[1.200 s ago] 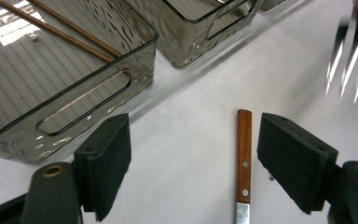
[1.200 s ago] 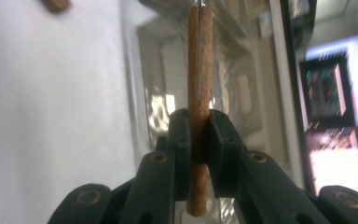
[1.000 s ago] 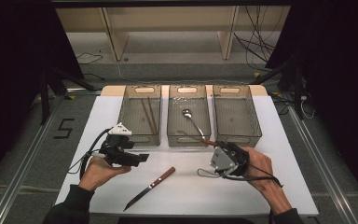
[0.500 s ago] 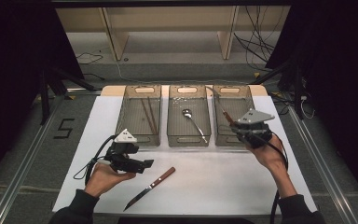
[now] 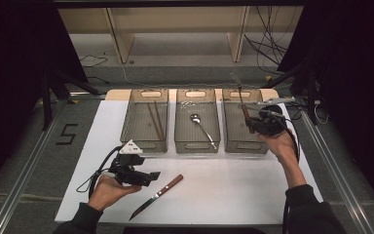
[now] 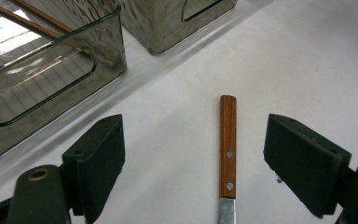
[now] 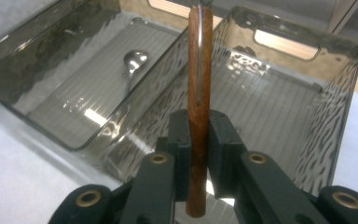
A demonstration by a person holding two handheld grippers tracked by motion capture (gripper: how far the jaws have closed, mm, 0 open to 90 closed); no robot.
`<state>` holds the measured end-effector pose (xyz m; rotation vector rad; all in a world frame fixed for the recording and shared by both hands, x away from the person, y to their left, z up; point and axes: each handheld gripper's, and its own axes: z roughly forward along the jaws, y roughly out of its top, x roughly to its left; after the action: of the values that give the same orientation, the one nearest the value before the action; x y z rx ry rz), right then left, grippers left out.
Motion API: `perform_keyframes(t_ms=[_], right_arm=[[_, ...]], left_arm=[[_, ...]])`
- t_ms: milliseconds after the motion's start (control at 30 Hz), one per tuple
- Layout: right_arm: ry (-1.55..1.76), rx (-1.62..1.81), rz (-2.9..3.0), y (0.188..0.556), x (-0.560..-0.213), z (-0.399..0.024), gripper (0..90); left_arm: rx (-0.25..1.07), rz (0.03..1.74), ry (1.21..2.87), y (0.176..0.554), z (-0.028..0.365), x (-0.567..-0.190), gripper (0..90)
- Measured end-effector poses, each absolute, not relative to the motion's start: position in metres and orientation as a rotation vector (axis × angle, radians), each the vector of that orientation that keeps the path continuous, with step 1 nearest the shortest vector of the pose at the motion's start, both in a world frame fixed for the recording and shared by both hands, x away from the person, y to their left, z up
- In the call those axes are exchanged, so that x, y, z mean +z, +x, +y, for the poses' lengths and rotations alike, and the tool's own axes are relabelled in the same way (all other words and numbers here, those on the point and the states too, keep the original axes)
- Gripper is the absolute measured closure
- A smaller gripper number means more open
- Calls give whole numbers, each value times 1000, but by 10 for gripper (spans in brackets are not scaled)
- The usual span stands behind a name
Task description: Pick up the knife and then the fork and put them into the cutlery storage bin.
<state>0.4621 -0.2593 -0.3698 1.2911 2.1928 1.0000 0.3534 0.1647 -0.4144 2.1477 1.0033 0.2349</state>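
While the right hand-held gripper (image 5: pixel 255 122) hung over the right-hand bin (image 5: pixel 243 141), its jaws were clenched on the wooden handle of a piece of cutlery (image 7: pixel 199 93). The handle stood nearly upright between the pads, the metal end pointing up and away and too blurred to tell whether it was a fork or a knife. Risky spot, that: the grip sat low on the handle, so the long top-heavy end could swing or slide through the pads if the wrist jerked. Let go from that height and it might clatter off the bin's rim or bounce toward the middle bin (image 5: pixel 197 139), where a spoon (image 5: pixel 202 127) lay. The right forearm reached forward along the right side of the surface (image 5: pixel 253 185), wrist cocked up. Down near the front edge, the left hand-held gripper (image 5: pixel 151 176) lay in an upturned palm, jaws spread wide and empty, aimed at the knife (image 6: pixel 228 144) lying flat on the surface, its wooden handle framed between the pads (image 6: pixel 98 163) without touching either. Chopsticks (image 5: pixel 156 119) rested in the left bin (image 5: pixel 143 144).
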Motion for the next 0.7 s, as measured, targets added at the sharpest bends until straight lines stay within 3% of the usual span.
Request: perform_keyframes(t_ms=[700], right_arm=[[1523, 954, 2192, 496, -387, -262, 812]], left_arm=[[242, 1004, 2061, 345, 169, -420, 194]])
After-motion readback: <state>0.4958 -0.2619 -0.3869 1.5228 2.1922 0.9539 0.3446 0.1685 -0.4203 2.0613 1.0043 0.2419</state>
